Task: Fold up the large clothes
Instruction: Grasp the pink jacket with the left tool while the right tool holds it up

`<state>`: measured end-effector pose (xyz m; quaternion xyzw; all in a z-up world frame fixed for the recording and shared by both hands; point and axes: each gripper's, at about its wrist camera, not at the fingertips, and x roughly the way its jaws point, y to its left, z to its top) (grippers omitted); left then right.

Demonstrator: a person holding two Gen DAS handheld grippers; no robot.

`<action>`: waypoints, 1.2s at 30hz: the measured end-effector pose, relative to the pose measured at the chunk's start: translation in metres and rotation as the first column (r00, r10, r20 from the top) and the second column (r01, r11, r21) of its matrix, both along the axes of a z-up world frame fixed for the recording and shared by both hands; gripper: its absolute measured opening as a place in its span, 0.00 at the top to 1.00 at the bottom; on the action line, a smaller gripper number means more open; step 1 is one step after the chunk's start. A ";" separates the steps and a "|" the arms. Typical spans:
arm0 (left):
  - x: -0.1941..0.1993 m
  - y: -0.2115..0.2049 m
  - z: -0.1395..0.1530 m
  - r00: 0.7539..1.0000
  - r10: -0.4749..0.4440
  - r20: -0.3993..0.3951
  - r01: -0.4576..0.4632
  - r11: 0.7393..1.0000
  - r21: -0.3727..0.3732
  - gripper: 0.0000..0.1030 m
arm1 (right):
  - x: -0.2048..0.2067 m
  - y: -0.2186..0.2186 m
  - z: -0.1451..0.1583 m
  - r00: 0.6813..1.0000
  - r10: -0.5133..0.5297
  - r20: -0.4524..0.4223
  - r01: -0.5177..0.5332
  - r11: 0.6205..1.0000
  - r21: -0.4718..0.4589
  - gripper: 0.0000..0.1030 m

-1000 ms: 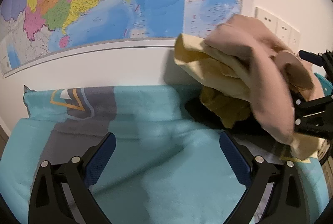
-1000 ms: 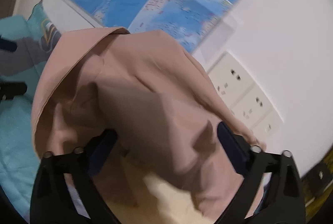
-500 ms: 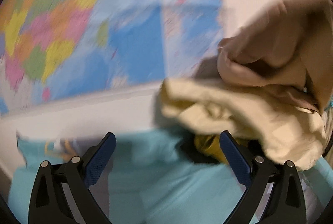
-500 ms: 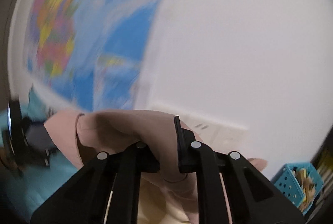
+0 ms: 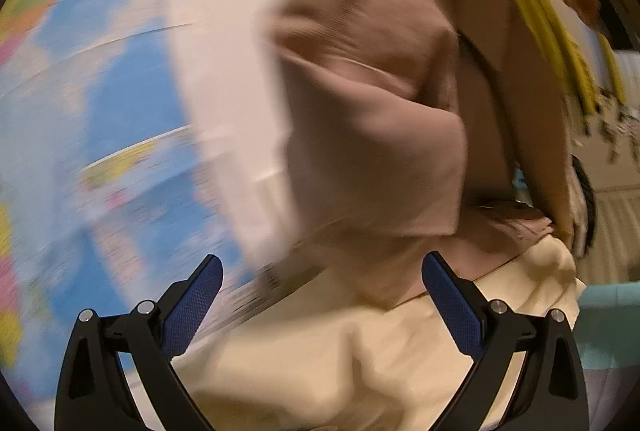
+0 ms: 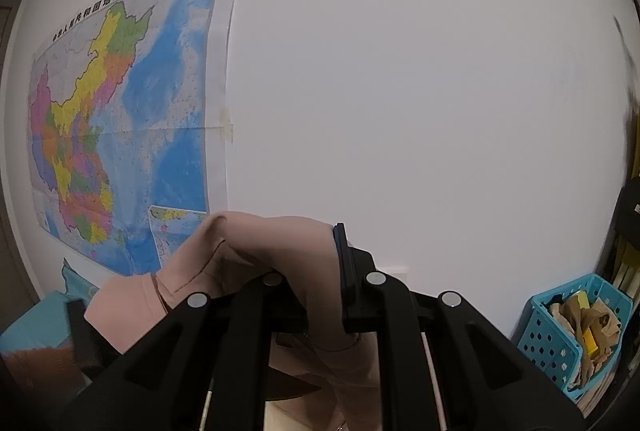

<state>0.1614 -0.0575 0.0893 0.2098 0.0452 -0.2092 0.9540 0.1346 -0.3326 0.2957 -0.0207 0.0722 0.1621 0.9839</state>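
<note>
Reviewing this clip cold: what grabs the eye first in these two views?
The bulky dusty-pink garment with a cream lining fills the left wrist view, hanging in front of the open left gripper. In the right wrist view, the right gripper is shut on its pink fabric, before a colourful wall map at left.

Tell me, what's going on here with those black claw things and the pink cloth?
A person is working with a hand-held gripper in each hand, handling a large garment for folding. The right gripper is clamped shut on a bunch of the pink garment and holds it up in front of a white wall with a map. The left gripper is open and holds nothing; the garment hangs just ahead of it, pink above a cream part. Nothing is folded yet. That view is blurred.
</note>
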 end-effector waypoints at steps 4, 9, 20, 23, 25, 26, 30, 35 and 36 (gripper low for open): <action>0.038 -0.027 0.004 0.998 -0.065 -0.025 0.065 0.998 0.018 0.07 | 0.001 0.000 -0.004 1.000 0.004 -0.009 -0.004 1.000 -0.021 0.90; 0.063 -0.035 0.016 0.979 -0.161 -0.124 0.151 0.985 -0.086 0.87 | 0.000 -0.016 -0.005 0.999 -0.030 -0.023 0.030 1.000 -0.007 0.90; -0.009 -0.018 0.141 0.971 -0.239 -0.009 0.227 0.932 -0.282 0.92 | -0.095 -0.045 0.084 0.983 -0.104 0.148 0.102 0.995 0.022 0.91; -0.048 -0.003 0.185 0.976 -0.211 0.052 0.217 0.929 -0.300 0.92 | -0.140 -0.041 0.118 0.973 -0.091 0.212 0.088 0.996 0.024 0.91; -0.071 0.015 0.204 0.979 -0.193 0.065 0.204 0.927 -0.313 0.91 | -0.174 -0.032 0.134 0.965 -0.071 0.252 0.073 0.997 0.002 0.91; -0.091 0.027 0.218 0.982 -0.168 0.081 0.185 0.932 -0.313 0.91 | -0.189 -0.027 0.140 0.963 -0.056 0.263 0.059 0.998 -0.003 0.91; -0.155 0.070 0.236 0.990 -0.098 0.105 0.126 0.944 -0.306 0.91 | -0.237 -0.010 0.145 0.966 0.027 0.258 -0.028 1.000 -0.001 0.90; -0.253 0.140 0.229 0.993 0.048 0.110 -0.019 0.967 -0.253 0.91 | -0.272 0.018 0.113 0.960 0.209 0.185 -0.219 0.975 0.035 0.90; -0.273 0.142 0.230 0.991 0.074 0.112 -0.045 0.969 -0.241 0.91 | -0.274 0.024 0.105 0.957 0.236 0.169 -0.246 0.968 0.042 0.90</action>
